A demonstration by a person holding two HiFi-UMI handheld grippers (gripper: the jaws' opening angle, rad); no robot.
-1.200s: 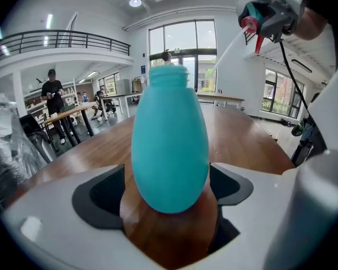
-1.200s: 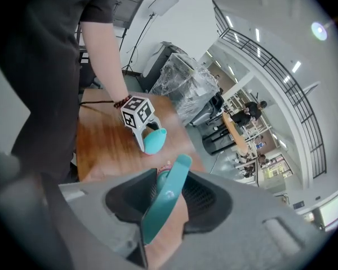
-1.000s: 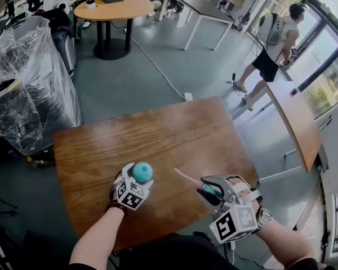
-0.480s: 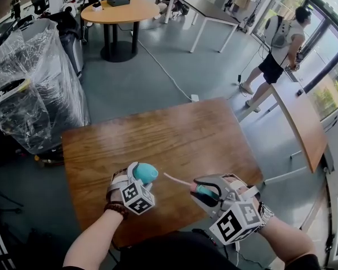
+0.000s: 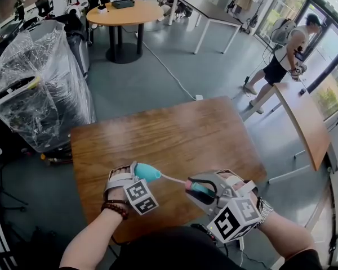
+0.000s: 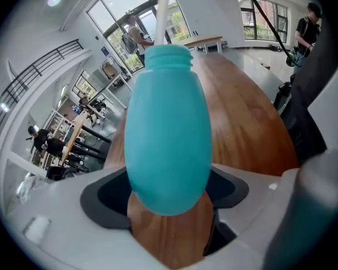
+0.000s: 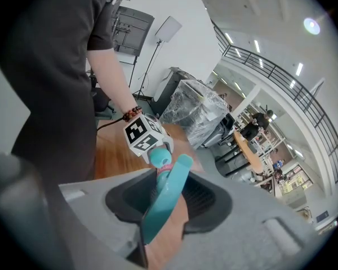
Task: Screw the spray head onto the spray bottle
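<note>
**Spray head and bottle held apart, joined only by the dip tube**

The teal spray bottle lay on its side just above the wooden desk, at the lower centre of the head view, with its threaded neck pointing toward the right of the frame. The left gripper was clamped on the bottle's rounded body, its dark pads pressing on both sides in the left gripper view.

To the right of the neck, with a clear gap between, the spray head was held in the right gripper. That gripper's jaws were closed on the head's teal trigger part. A thin pale dip tube ran from the head across the gap to the bottle's mouth. In the left gripper view the tube rose straight out of the neck. The head itself was not seated on the threads.

Both grippers sat near the desk's lower edge, with bare wood above them. A plastic-wrapped bulk stood at the left of the frame. A person with a backpack stood at the upper right.
</note>
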